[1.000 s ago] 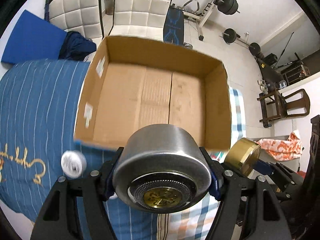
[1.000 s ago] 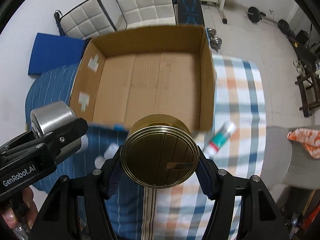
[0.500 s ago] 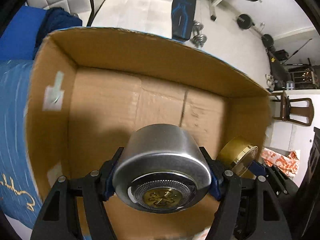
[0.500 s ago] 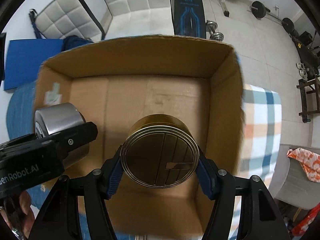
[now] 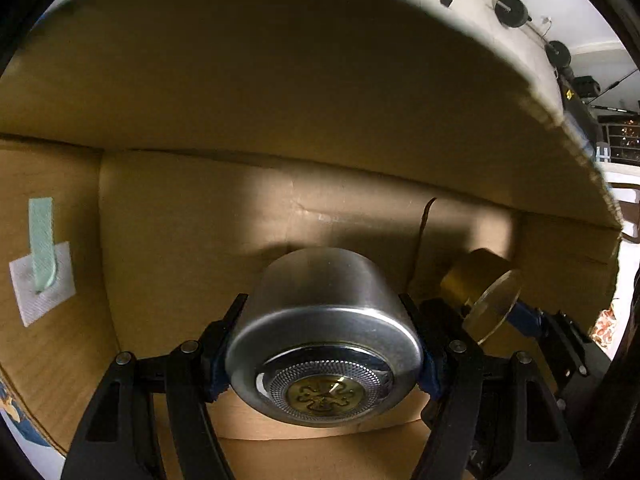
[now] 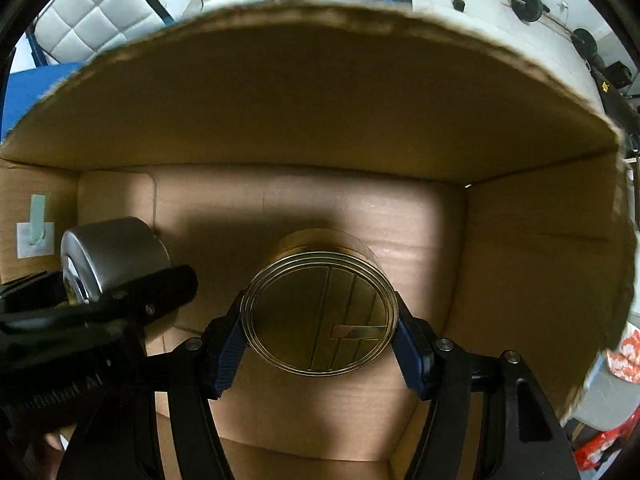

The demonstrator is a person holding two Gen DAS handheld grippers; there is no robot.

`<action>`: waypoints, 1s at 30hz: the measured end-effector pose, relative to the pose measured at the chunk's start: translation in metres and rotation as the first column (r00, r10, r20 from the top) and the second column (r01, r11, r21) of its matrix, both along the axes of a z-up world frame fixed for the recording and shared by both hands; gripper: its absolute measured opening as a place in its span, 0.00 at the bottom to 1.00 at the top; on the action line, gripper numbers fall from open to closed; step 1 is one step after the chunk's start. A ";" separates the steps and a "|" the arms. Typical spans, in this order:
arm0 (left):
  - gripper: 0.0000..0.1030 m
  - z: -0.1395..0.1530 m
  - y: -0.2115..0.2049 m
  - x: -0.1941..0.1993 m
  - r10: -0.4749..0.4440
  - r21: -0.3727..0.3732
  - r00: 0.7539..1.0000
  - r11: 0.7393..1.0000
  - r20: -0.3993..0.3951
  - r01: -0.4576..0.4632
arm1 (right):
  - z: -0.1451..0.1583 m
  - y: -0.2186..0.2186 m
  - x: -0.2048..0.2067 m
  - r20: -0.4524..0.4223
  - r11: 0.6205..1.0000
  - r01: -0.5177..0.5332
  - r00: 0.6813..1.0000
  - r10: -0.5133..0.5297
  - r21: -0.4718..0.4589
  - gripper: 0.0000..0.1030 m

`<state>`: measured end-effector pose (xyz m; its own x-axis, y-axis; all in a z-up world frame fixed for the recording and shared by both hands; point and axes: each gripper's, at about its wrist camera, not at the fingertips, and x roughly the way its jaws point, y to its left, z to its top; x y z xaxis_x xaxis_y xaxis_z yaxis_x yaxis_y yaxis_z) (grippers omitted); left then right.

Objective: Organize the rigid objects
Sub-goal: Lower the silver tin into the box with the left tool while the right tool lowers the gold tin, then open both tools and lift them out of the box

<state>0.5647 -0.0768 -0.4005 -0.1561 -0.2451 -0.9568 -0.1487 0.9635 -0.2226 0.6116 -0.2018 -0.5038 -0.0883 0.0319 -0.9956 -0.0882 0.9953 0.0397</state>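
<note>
My left gripper point(image 5: 324, 344) is shut on a round silver tin point(image 5: 320, 320) with a patterned gold emblem on its lid, held low inside the open cardboard box point(image 5: 280, 80). The right gripper point(image 6: 320, 328) is shut on a round gold tin point(image 6: 320, 312) with a lined lid, also down inside the cardboard box point(image 6: 320, 100) over its floor. In the left wrist view the gold tin point(image 5: 480, 288) shows at the right, close beside the silver one. Seen from the right wrist, the silver tin point(image 6: 112, 256) and the left gripper's black finger point(image 6: 152, 292) sit at the left.
Brown box walls surround both grippers; a white patch with green tape point(image 5: 40, 264) sticks to the left wall. Beyond the rim are white quilted chairs point(image 6: 120, 12), a blue mat point(image 6: 32, 84), weight plates point(image 6: 528, 0) and an orange-patterned cloth point(image 6: 624, 356).
Both grippers have come forward from over the striped cloth and sunk into the cardboard box, each still holding its tin. The box walls now fill both views.
</note>
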 end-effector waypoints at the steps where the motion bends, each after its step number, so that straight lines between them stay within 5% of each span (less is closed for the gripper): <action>1: 0.67 -0.002 -0.002 -0.001 -0.002 0.000 1.000 1.000 -0.011 0.002 | -0.002 0.001 -0.001 -0.008 1.000 -0.002 1.000 0.003 0.005 0.65; 13: 0.73 0.025 -0.018 -0.009 -0.013 0.008 1.000 1.000 0.005 0.013 | -0.009 -0.010 0.002 -0.059 1.000 0.011 0.998 -0.010 0.009 0.73; 18: 0.85 0.056 -0.015 -0.036 -0.011 0.038 0.998 0.999 0.063 0.009 | 0.009 -0.008 -0.012 -0.029 1.000 0.009 1.000 -0.009 0.004 0.82; 22: 0.91 0.075 -0.006 -0.054 -0.005 0.061 0.995 0.998 0.100 -0.001 | 0.027 -0.006 -0.033 0.015 1.000 0.000 1.000 0.001 -0.019 1.00; 30: 0.93 0.127 0.032 -0.102 0.028 0.112 0.963 0.992 0.270 -0.060 | 0.072 -0.005 -0.100 0.124 0.999 0.037 0.991 -0.038 0.008 1.00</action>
<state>0.4624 -0.0450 -0.2735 0.1175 -0.1286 -0.9847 -0.1424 0.9791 -0.1448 0.5114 -0.2065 -0.4316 0.0377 0.0389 -0.9985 -0.0552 0.9978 0.0368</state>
